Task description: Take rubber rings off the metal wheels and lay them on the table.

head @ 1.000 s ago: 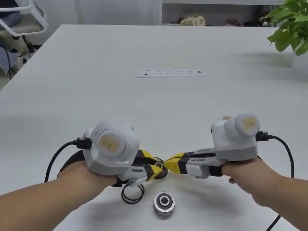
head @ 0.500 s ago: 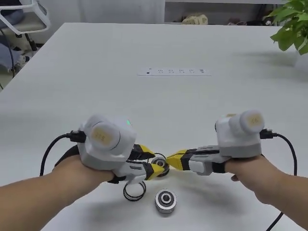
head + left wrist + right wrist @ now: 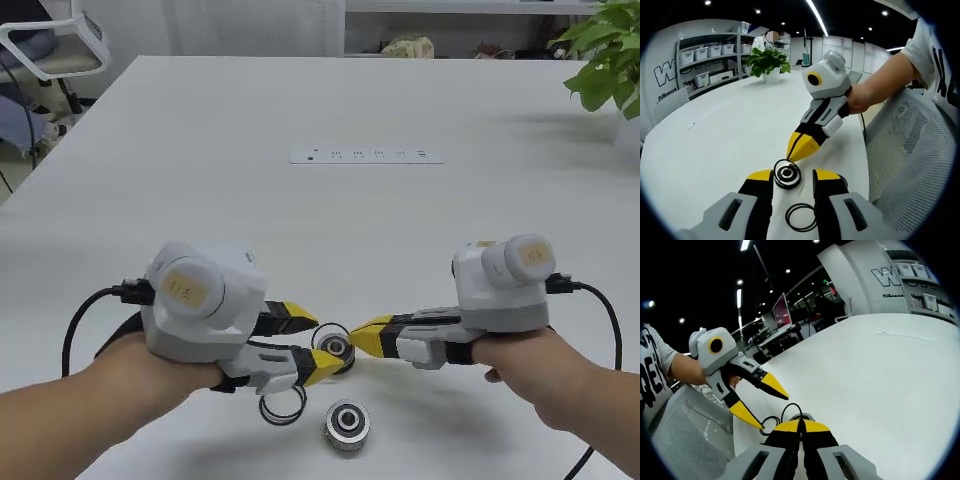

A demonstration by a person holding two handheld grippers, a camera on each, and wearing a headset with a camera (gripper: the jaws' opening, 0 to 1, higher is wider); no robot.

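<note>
A small metal wheel sits between the yellow jaws of my left gripper, which stand apart on either side of it. In the left gripper view the wheel lies just ahead of the spread jaw tips. My right gripper comes in from the right, shut on a black rubber ring that loops up off the wheel's edge. The right gripper view shows that ring arching above the closed tips. A second wheel stands alone on the table nearer to me.
Loose black rings lie on the white table under my left gripper, left of the second wheel. A white power strip lies mid-table. A plant stands at the far right and a chair at the far left.
My left gripper's jaws have spread apart from around the wheel. The ring's loop now stands clear above the wheel beside the right gripper's tip.
</note>
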